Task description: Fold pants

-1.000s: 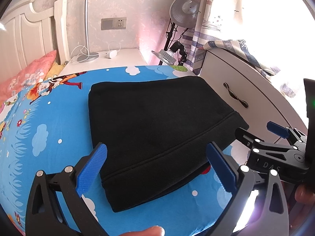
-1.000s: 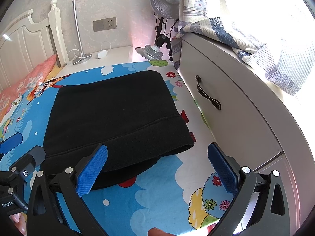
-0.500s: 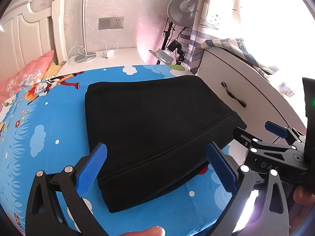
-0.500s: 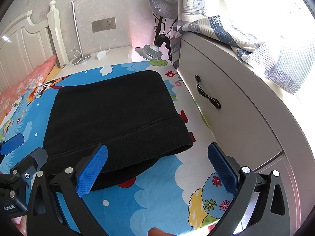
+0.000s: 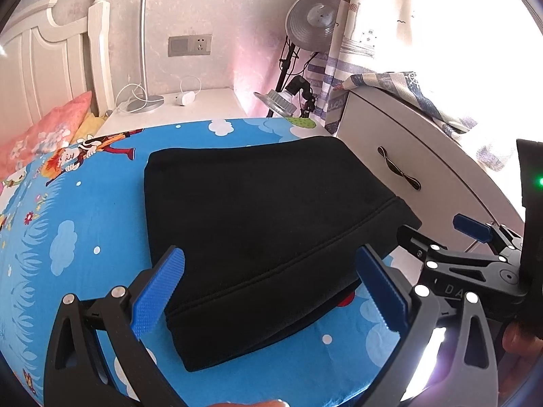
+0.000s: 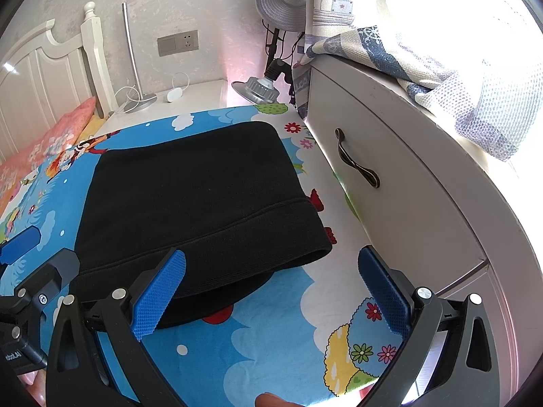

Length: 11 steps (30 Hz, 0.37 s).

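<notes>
The black pants lie folded into a compact rectangle on the blue cartoon bedsheet; they also show in the right wrist view. My left gripper is open and empty, hovering just above the near hem edge. My right gripper is open and empty, over the pants' near right corner and the sheet. The right gripper shows at the right of the left wrist view, and the left gripper at the lower left of the right wrist view.
A white drawer cabinet with a draped cloth stands close on the right. A white nightstand with a lamp and cable, a headboard, pink pillow and a clip lamp sit at the far end.
Both grippers stay open and have drifted only slightly; the pants sit a touch farther left in the left wrist view. The pants have not moved on the bed.
</notes>
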Motion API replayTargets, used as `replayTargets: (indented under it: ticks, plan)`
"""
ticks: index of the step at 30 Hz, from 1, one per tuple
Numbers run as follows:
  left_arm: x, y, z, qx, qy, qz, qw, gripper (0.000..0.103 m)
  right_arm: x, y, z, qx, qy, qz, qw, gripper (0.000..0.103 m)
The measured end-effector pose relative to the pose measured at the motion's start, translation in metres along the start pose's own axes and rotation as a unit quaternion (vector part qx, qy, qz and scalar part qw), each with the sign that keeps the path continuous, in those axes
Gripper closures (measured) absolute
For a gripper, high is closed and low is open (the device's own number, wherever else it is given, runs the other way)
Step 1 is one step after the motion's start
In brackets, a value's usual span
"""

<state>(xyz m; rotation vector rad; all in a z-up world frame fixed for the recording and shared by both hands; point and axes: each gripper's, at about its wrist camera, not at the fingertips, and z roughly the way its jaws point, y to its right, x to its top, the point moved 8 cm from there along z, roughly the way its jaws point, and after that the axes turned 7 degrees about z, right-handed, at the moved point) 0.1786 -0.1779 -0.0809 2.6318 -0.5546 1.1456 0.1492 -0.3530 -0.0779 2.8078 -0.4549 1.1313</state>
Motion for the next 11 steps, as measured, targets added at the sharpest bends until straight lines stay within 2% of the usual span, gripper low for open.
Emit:
replayTargets:
  ticks: [3, 6, 11]
  plan:
    - [0.0008, 0.0062, 0.0014, -0.005, 0.004, 0.013, 0.9999, 0.002, -0.0006, 0.0004, -0.0002, -0.001, -0.001, 0.0, 1.0, 0.005]
    - [-0.0004, 0.0098, 0.0058, -0.023, -0.001, 0.006, 0.9997, 0.002, -0.0014, 0.0012, -0.0009, -0.004, -0.001, 0.001, 1.0, 0.005]
    - [-0.0017, 0.0029, 0.0051, -0.027, 0.0, -0.009, 0.9996, 0.002, -0.0027, 0.0006, -0.0011, -0.005, -0.003, 0.002, 1.0, 0.005]
